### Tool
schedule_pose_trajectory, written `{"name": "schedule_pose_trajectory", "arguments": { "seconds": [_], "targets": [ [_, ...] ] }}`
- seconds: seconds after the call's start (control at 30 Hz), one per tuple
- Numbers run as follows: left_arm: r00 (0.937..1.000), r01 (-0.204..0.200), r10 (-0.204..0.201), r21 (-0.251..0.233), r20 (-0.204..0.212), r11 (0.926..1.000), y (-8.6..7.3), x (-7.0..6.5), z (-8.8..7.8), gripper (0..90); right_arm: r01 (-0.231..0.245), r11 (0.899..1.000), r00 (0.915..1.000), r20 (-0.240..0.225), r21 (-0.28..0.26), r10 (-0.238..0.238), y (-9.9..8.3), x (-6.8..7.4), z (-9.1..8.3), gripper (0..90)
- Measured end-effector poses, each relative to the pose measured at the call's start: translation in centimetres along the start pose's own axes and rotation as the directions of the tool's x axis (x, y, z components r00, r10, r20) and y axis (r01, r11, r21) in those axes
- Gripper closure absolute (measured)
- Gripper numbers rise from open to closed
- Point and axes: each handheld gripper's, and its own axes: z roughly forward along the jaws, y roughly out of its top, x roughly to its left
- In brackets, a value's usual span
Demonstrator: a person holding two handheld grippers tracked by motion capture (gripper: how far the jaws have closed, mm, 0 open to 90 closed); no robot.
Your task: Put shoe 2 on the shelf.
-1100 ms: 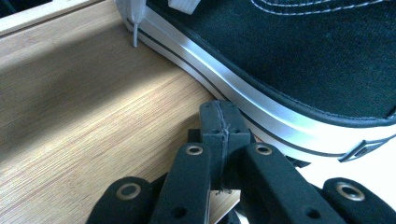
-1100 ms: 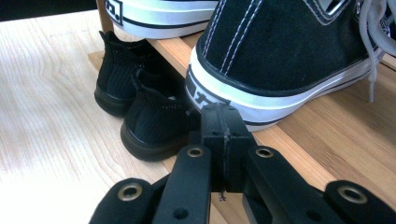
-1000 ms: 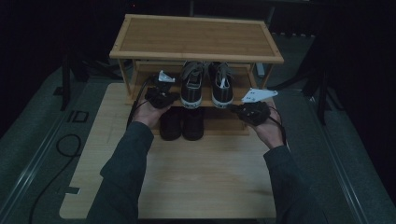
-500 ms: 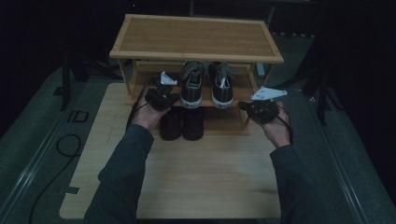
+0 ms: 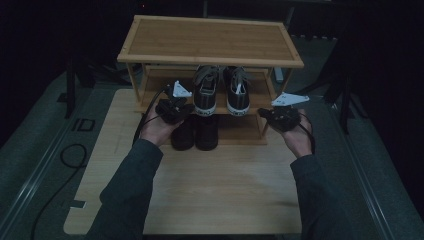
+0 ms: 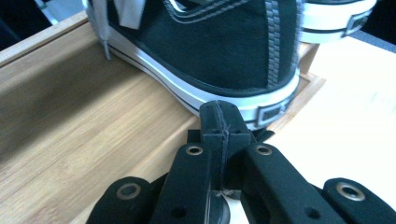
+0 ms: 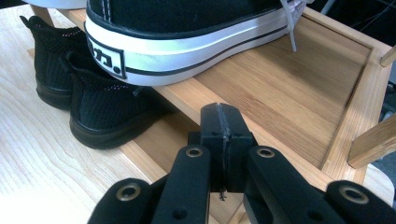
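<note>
1. High view: a wooden rack [image 5: 210, 40] is standing at 12 o'clock on a pale board [image 5: 210, 185]. A pair of black-and-white sneakers [image 5: 220, 95] is sitting on the rack's middle shelf, heels facing the person. A pair of black shoes [image 5: 195, 132] is sitting below them, at 6 o'clock of the sneakers.
2. Same view: the left gripper [image 5: 186, 107] is hovering at 9 o'clock of the sneakers, just beside the left heel. The right gripper [image 5: 263, 113] is hovering at 3 o'clock of them, near the shelf's front edge. A hand is holding each one, palm up.
3. Left gripper view: the jaws are pressing flat together, nothing between them. The tips are sitting just below the sneaker's [image 6: 219, 51] white heel band; contact cannot be told. The shelf [image 6: 74, 121] is running off toward 9 o'clock.
4. Right gripper view: the jaws are pressing together, empty. The tips are pointing at the shelf's [image 7: 285, 88] front edge. The sneaker [image 7: 187, 37] is lying at 11 o'clock, apart from the tips. The black shoes [image 7: 93, 98] are standing at 9 o'clock on the board.
</note>
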Motion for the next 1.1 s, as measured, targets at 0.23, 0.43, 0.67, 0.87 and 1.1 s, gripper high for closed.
{"name": "schedule_pose_trajectory", "arguments": {
  "seconds": [0.23,0.43,0.67,0.87,1.1],
  "targets": [
    [0.9999,-0.005,0.005,0.005,0.016,1.0000,0.1,-0.2,-0.1,90.0,-0.004,1.000,0.9999,-0.009,0.015,0.004,0.0,0.0,0.1,89.8],
    [0.9996,-0.011,0.011,0.002,0.026,0.9999,0.2,-0.4,0.1,90.0,-0.012,1.000,0.9998,-0.016,0.016,0.013,0.0,-0.1,0.1,89.8],
    [0.9990,-0.020,0.020,-0.006,0.040,0.9998,0.6,-1.0,0.5,90.0,-0.013,1.000,0.9996,-0.023,0.019,0.014,0.0,-0.2,0.1,89.7],
    [0.9987,-0.022,0.022,-0.007,0.047,0.9997,0.7,-1.3,0.7,90.0,-0.014,1.000,0.9995,-0.026,0.019,0.015,0.0,-0.1,0.2,89.7],
    [0.9982,-0.031,0.031,-0.010,0.051,0.9995,1.0,-1.7,1.0,90.0,-0.016,1.000,0.9996,-0.023,0.019,0.016,0.0,0.0,0.2,89.2]
  ]
}}
